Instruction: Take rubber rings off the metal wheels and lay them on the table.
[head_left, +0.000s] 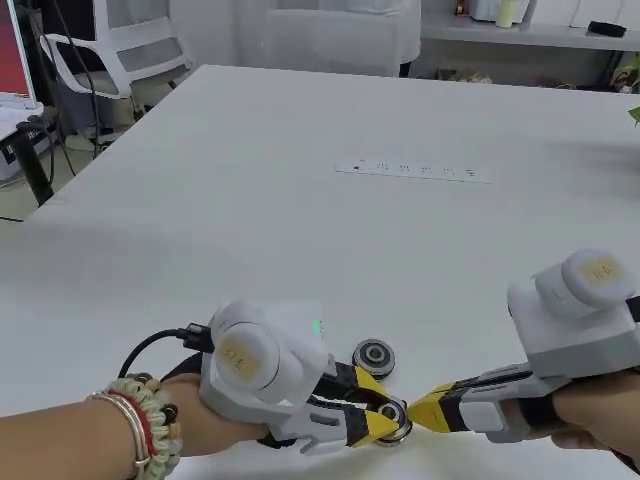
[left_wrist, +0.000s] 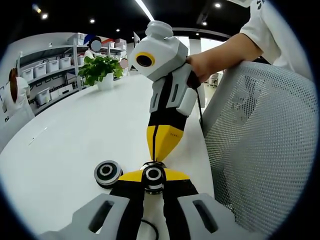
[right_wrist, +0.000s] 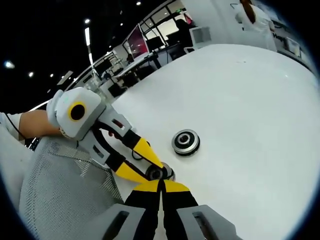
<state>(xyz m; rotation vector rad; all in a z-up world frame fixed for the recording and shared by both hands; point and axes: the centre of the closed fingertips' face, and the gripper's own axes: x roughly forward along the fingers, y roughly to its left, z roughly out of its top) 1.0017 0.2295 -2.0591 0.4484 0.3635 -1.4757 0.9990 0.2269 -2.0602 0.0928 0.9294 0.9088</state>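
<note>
Two wheels are in play. The held wheel (left_wrist: 154, 177) is pinched by the left gripper (head_left: 385, 422), its fingers (left_wrist: 131, 176) clamped on either side, low over the near edge of the surface (head_left: 300, 200). The loose wheel (head_left: 374, 356) lies flat just beside it. The right gripper (head_left: 420, 410) has its fingers (right_wrist: 175, 186) pressed together, tip against the held wheel; whether rubber is caught between them we cannot tell. We would keep the hub steady, hook the lip and peel sideways. Each wheel looks like hard, shiny metal; its black rubber ring (left_wrist: 97, 175) looks matte and stretchy.
</note>
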